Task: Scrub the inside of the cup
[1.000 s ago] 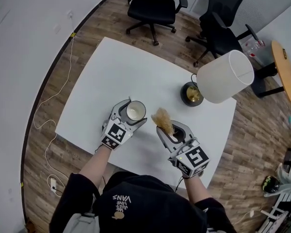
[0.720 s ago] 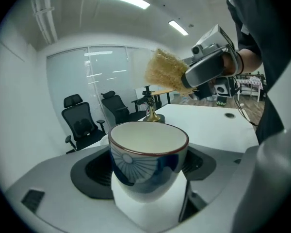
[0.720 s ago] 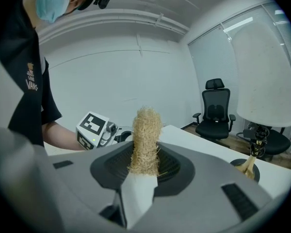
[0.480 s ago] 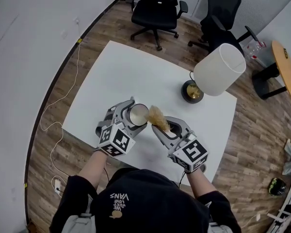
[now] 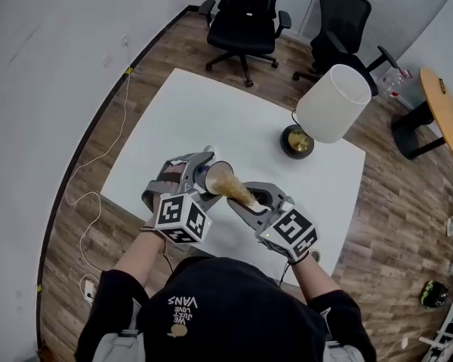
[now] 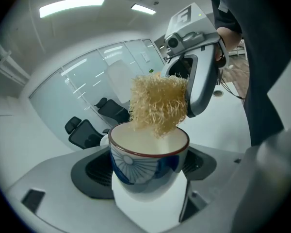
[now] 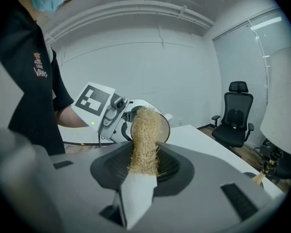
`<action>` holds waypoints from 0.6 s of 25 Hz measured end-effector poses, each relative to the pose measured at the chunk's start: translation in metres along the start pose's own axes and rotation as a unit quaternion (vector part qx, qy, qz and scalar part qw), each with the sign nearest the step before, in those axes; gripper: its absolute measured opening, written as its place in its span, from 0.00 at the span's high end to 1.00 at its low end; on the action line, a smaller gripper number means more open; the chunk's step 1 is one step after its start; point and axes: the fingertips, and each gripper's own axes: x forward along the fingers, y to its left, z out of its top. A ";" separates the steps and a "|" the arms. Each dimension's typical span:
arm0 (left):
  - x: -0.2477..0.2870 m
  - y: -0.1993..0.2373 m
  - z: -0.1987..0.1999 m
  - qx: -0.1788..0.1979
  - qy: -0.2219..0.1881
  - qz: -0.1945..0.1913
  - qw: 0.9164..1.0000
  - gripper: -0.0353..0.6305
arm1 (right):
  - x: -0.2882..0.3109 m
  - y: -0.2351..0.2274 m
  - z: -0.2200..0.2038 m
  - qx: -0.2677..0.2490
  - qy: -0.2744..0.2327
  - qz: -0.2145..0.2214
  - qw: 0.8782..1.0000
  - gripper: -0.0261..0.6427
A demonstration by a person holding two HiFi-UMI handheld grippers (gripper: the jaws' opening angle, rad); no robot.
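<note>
Straw-coloured scrubber (image 7: 144, 140) is pinched in the right claw (image 5: 249, 200), w/ its far end dipping into the cup (image 6: 148, 154) mouth. Left claw (image 5: 205, 176) is clamped on the blue & white cup, tipped toward the scrubber, over the near edge of the white bench (image 5: 234, 119).

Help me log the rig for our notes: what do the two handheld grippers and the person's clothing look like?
Both the left gripper and the right gripper are grey moulded shells with dark ribbed insets and white fingers. Each carries a white cube with black square markers. The person wears a black short-sleeved shirt with a small print at the back.
</note>
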 end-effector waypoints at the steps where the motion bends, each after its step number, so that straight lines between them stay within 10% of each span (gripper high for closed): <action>1: -0.001 -0.001 0.002 0.012 0.004 0.001 1.000 0.35 | 0.001 0.002 0.000 -0.002 0.004 0.004 1.000 0.79; 15: -0.014 -0.006 0.017 0.133 0.037 0.012 0.990 0.35 | 0.001 -0.002 0.000 -0.016 0.057 0.001 0.998 0.79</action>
